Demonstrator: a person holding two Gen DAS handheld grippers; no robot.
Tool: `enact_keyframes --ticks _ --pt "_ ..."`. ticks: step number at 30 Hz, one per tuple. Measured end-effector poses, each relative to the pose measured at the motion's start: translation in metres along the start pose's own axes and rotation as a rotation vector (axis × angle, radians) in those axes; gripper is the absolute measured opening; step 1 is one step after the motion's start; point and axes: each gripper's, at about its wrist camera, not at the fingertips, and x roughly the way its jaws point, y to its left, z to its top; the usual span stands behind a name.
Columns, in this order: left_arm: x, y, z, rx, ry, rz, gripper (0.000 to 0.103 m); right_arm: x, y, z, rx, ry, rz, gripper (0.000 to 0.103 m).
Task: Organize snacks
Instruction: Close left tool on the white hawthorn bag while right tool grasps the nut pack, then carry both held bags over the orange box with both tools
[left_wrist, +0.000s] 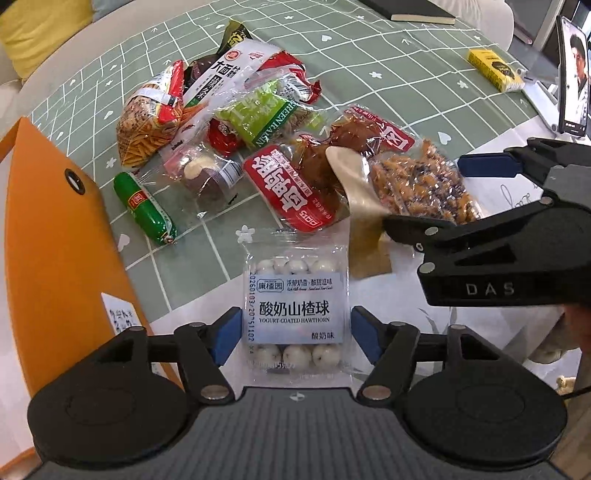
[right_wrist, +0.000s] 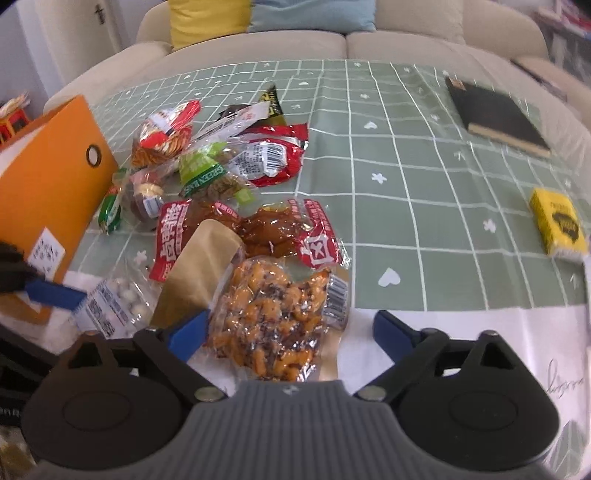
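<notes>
A clear packet of yogurt coated hawthorn balls lies flat on the table. My left gripper stands open around it, a blue pad close on each side with no press showing. A clear bag of orange crunchy snack lies between the blue pads of my right gripper, which is open; its left pad sits right at the bag's edge. In the left wrist view the right gripper reaches in from the right over that bag. One of the left gripper's fingers shows at the right wrist view's left edge.
An orange box stands at the left. A heap of snacks lies behind: a green sausage, a red braised-meat pack, a green raisin bag and a tan pouch. A black book and yellow pack lie far right.
</notes>
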Motion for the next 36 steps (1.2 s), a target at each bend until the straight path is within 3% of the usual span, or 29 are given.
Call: enact_keyframes --ticks 4,5,8,9,10,16,17,26,27,29,36 --pt "0.003 0.001 0.003 -0.013 -0.009 -0.01 0.085 -0.004 0.001 -0.001 -0.004 -0.015 -0.001 0.07" --pt "0.003 0.002 0.004 -0.016 -0.013 -0.014 0.085 -0.006 0.001 -0.001 -0.004 -0.02 -0.003 0.062" --pt "0.003 0.002 0.005 -0.021 -0.025 -0.023 0.084 -0.007 -0.002 -0.001 0.032 -0.016 0.01 0.06" --pt "0.003 0.002 0.005 -0.022 -0.028 -0.028 0.082 -0.008 -0.003 -0.002 0.033 -0.017 0.01 0.06" --pt "0.002 0.002 0.005 -0.024 -0.034 -0.039 0.073 -0.008 -0.003 -0.002 0.037 -0.016 0.01 0.06" --pt "-0.002 -0.001 0.0 -0.02 -0.064 -0.034 0.065 -0.015 -0.011 -0.001 0.113 -0.007 0.035 0.052" --pt "-0.003 0.0 -0.002 -0.027 -0.067 -0.035 0.065 -0.017 -0.012 -0.001 0.121 -0.01 0.034 0.045" --pt "-0.037 0.002 -0.008 -0.082 -0.167 -0.034 0.065 -0.04 -0.014 0.002 0.154 -0.048 0.04 0.042" --pt "-0.041 0.002 -0.008 -0.088 -0.18 -0.033 0.065 -0.044 -0.013 0.003 0.15 -0.058 0.038 0.03" --pt "-0.05 0.004 -0.007 -0.099 -0.207 -0.028 0.065 -0.051 -0.012 0.006 0.15 -0.071 0.047 0.024" --pt "-0.076 0.015 -0.005 -0.145 -0.275 -0.026 0.065 -0.071 0.0 0.017 0.11 -0.13 0.056 0.023"
